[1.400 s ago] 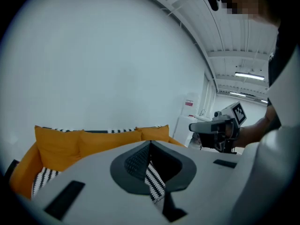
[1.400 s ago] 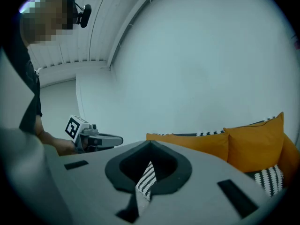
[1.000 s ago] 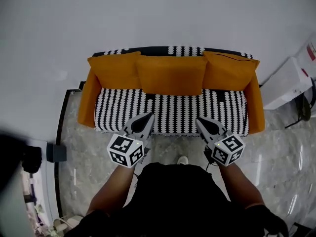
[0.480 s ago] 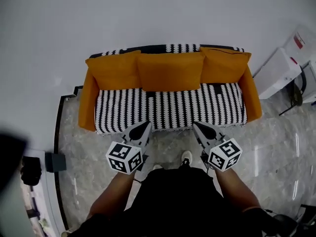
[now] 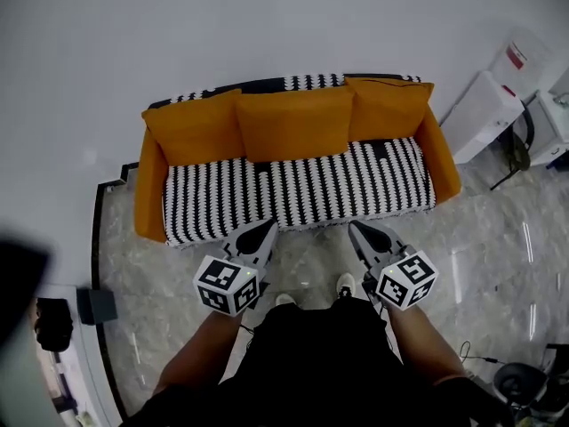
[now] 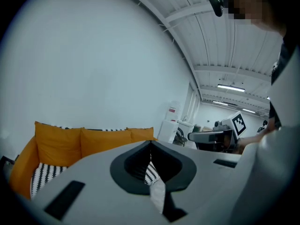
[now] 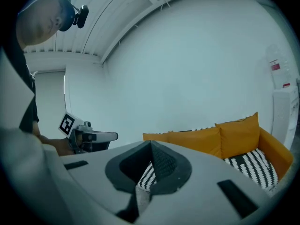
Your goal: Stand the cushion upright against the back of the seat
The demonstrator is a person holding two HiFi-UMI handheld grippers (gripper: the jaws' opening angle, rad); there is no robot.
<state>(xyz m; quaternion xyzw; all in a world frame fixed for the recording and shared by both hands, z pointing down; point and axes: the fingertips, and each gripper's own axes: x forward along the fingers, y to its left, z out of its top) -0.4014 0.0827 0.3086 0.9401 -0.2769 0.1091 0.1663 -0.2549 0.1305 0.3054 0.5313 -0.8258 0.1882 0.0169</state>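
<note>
Head view: cushion (image 5: 293,123) stands well beyond left gripper (image 5: 268,227) and right gripper (image 5: 355,228), jaws closed

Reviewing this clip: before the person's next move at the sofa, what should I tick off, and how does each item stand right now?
1. The left cushion stands upright against the back of the sofa: ok.
2. The middle cushion stands upright against the back: ok.
3. The right cushion stands upright against the back: ok.
4. The left gripper is shut, holding nothing: ok.
5. The right gripper is shut, holding nothing: ok.
</note>
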